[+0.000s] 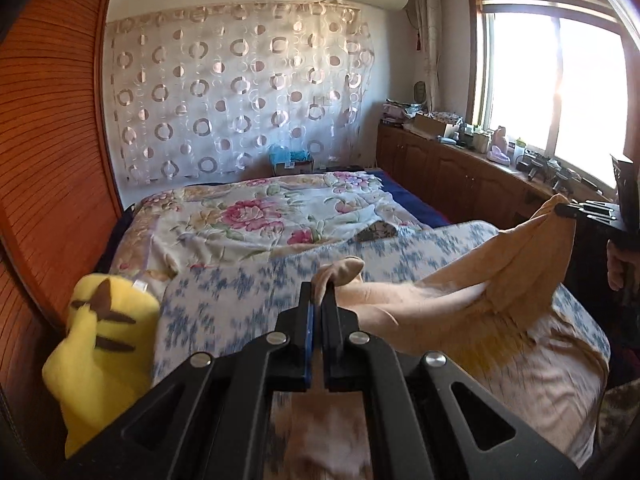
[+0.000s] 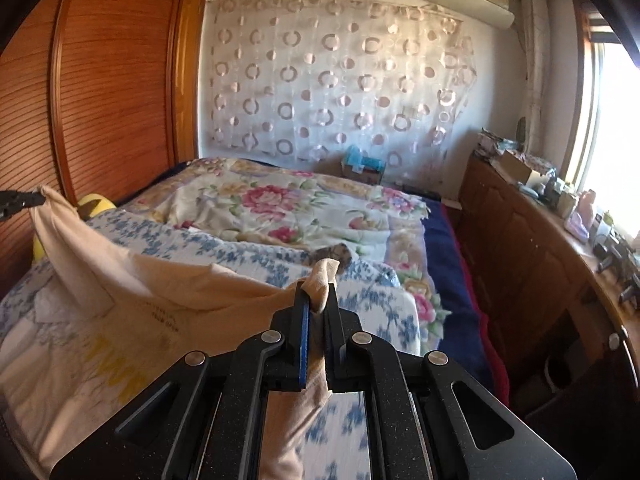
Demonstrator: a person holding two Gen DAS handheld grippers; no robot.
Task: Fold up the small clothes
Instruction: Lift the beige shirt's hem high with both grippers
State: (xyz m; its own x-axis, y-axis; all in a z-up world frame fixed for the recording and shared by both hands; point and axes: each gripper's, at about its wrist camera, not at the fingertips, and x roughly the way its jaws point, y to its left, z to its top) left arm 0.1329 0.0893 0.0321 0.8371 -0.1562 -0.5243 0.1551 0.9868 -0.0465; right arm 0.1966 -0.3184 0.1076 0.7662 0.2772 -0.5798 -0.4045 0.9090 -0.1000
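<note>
A pale peach garment [image 1: 460,300] with yellow print hangs stretched above the blue-and-white floral pad [image 1: 248,280] on the bed. My left gripper [image 1: 319,292] is shut on one bunched corner of it, and a tuft of cloth sticks out past the fingertips. My right gripper [image 2: 316,292] is shut on the opposite corner of the garment [image 2: 120,300]. In the left wrist view the right gripper [image 1: 568,210] shows at the far right, pinching the cloth's raised end. The left gripper's tip [image 2: 28,200] appears at the left edge of the right wrist view, holding the other raised end.
A yellow plush toy [image 1: 100,344] lies at the bed's left side by the wooden wardrobe [image 1: 48,140]. A flowered quilt [image 2: 300,208] covers the far bed. A wooden cabinet [image 2: 540,248] with clutter on top runs under the window at right.
</note>
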